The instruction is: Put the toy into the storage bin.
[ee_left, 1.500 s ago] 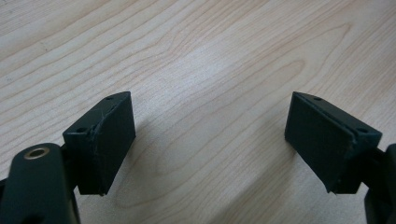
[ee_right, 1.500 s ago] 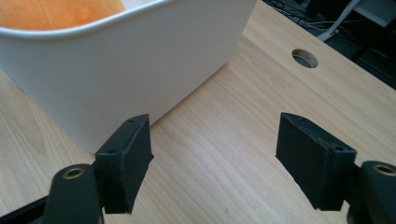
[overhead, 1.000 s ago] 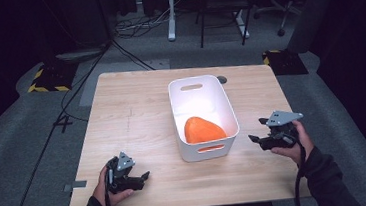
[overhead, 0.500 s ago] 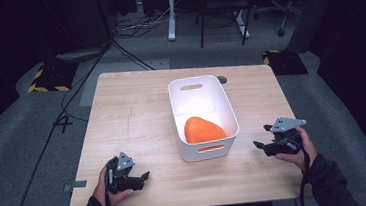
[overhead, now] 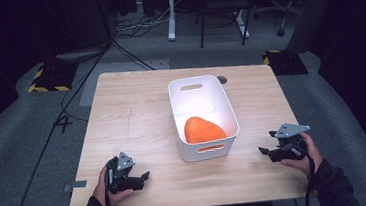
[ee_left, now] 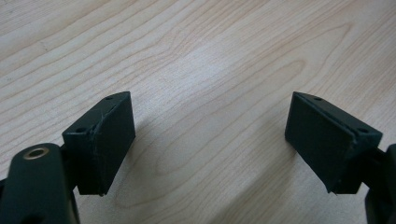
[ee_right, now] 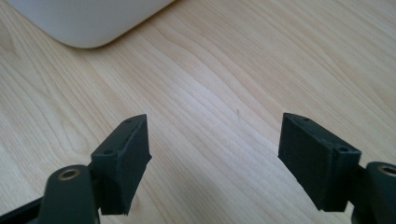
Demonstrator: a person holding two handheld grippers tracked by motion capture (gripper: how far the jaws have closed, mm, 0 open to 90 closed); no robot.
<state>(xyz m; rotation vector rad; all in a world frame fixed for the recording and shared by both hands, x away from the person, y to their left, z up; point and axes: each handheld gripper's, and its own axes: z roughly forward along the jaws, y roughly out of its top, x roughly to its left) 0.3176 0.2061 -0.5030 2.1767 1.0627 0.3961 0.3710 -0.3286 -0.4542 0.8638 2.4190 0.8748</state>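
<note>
A white bin (overhead: 203,115) stands in the middle of the wooden table (overhead: 132,117), and an orange rounded object (overhead: 202,130) lies inside it at the near end. My left gripper (overhead: 142,178) rests low over the table's near left part, open, with bare wood between its jaws (ee_left: 208,140). My right gripper (overhead: 267,152) is held to the right of the bin near the table's front edge, open and holding nothing (ee_right: 215,158). In the right gripper view, a corner of the white bin (ee_right: 88,21) shows at the top left.
The bin has handle slots at its far and near ends. A dark round spot (overhead: 221,79) marks the table just behind the bin. Beyond the table are cables (overhead: 129,30), a desk frame and chair legs on a grey floor.
My right gripper has come down and toward the person, from beside the bin's rim to near the table's front edge. The left gripper has stayed put.
</note>
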